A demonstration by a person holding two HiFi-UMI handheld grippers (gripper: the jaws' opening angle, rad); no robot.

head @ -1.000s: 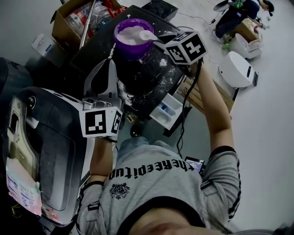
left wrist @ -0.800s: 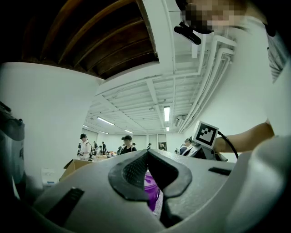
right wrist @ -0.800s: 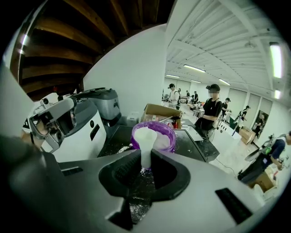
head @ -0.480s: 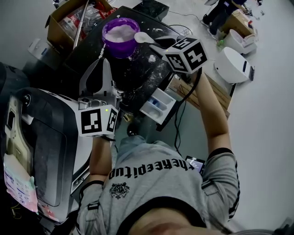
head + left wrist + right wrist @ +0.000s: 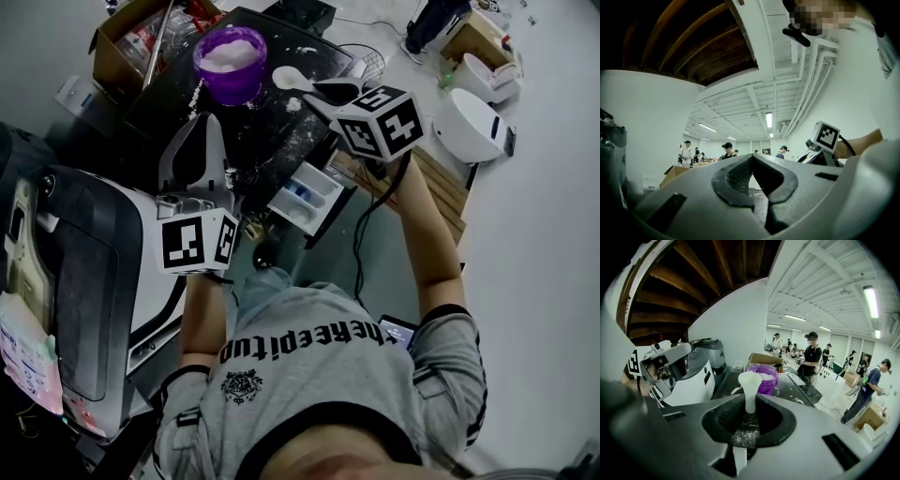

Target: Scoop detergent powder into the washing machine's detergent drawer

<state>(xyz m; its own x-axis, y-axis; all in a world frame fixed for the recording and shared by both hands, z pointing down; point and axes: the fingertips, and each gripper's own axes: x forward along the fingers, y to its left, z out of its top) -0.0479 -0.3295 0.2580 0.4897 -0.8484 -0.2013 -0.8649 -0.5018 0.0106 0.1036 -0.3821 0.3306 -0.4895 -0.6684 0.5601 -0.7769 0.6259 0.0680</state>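
Observation:
A purple tub (image 5: pixel 230 56) of white powder stands on the dark, powder-dusted washing machine top (image 5: pixel 272 131). My right gripper (image 5: pixel 317 87) is shut on the handle of a white scoop (image 5: pixel 291 78), which hangs just right of the tub above the machine top. In the right gripper view the scoop (image 5: pixel 750 380) stands up between the jaws, with the tub (image 5: pixel 765 377) behind it. Whether it carries powder I cannot tell. The detergent drawer (image 5: pixel 305 199) is pulled open below the scoop. My left gripper (image 5: pixel 208 127) is shut and empty, left of the drawer; its jaws (image 5: pixel 751 158) meet.
A second machine with a dark door (image 5: pixel 84 281) stands at the left. A cardboard box (image 5: pixel 127 42) of goods sits beyond the tub. A white round appliance (image 5: pixel 472 124) lies on the floor to the right. Several people (image 5: pixel 812 355) stand in the room behind.
The scoop has come up out of the purple tub and moved right, clear of its rim. My left gripper stays shut beside the drawer. The head view has shifted slightly.

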